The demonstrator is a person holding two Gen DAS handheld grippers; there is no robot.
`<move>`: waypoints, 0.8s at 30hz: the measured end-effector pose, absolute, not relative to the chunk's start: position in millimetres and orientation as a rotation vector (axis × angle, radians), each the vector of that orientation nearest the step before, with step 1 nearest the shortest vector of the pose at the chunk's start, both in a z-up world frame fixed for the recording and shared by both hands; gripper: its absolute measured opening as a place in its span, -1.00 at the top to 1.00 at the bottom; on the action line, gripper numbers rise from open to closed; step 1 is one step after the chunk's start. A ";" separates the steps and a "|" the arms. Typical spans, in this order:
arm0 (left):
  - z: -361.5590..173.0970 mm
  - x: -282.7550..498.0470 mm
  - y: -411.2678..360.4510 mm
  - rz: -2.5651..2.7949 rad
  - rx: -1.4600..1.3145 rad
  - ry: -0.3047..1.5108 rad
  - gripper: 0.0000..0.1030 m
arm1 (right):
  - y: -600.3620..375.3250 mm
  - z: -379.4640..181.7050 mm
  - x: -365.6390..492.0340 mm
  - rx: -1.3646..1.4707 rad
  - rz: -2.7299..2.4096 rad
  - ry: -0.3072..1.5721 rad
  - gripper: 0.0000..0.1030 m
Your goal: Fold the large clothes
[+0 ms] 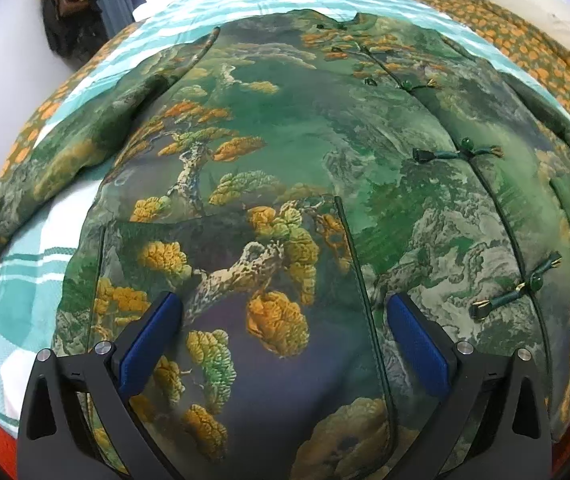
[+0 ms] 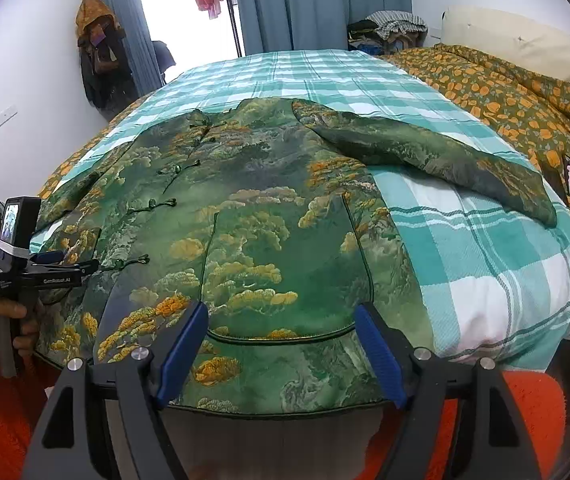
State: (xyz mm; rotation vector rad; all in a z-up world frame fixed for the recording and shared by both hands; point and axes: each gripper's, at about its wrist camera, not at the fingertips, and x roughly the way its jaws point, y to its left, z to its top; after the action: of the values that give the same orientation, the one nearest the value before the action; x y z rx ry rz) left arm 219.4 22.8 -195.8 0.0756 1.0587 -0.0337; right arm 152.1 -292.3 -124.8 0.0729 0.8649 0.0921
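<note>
Teal checked bedding (image 2: 485, 248) carries the green landscape-print jacket (image 2: 269, 216), spread flat, front up, collar far, hem at the near edge, sleeves out to either side. Both claws hang spread above the hem: right claw (image 2: 281, 356) over the near right pocket, left claw (image 1: 285, 344) over the left. Neither grips cloth.

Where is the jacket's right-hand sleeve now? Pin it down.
In the right wrist view the sleeve lies spread out to the right of the jacket, slanting across the checked blanket toward the orange-flowered quilt.
</note>
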 end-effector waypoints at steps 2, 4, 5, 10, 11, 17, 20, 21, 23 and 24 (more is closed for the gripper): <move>-189.5 217.3 25.1 -0.045 0.054 1.053 -0.99 | -293.4 -124.4 151.4 0.079 0.090 0.864 -0.51; -182.0 213.3 27.2 -0.058 0.031 1.039 -0.99 | -294.7 -124.4 151.4 0.081 0.082 0.864 -0.51; -176.5 210.3 27.8 -0.063 0.025 1.020 -0.99 | -294.9 -124.4 151.3 0.082 0.079 0.864 -0.51; -146.3 197.4 27.2 -0.069 0.038 0.928 -0.99 | -311.1 -122.5 156.0 0.134 0.061 0.863 -0.51; -140.2 195.6 28.3 -0.068 0.039 0.912 -0.99 | -318.4 -120.7 159.2 0.148 0.055 0.860 -0.51; -131.4 191.6 38.5 -0.050 0.008 0.881 -0.99 | -402.6 -112.3 198.1 0.305 -0.044 0.797 -0.51; -138.0 192.0 43.6 -0.031 -0.003 0.902 -0.99 | -481.3 -139.3 230.2 0.498 -0.176 0.811 -0.51; -139.6 191.7 44.2 -0.029 -0.006 0.908 -0.99 | -507.9 -150.7 239.4 0.578 -0.215 0.812 -0.51; -142.9 192.7 45.9 -0.022 -0.011 0.918 -0.99 | -546.8 -168.2 253.1 0.699 -0.287 0.808 -0.51; -143.6 192.4 45.8 -0.018 -0.008 0.919 -0.99 | -570.6 -179.1 260.7 0.779 -0.320 0.786 -0.51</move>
State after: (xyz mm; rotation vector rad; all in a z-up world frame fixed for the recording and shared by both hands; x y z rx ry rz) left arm 192.4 45.8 -143.6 -0.0084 0.9192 -0.0178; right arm 260.7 -570.6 -179.1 0.7794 0.7857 -0.3204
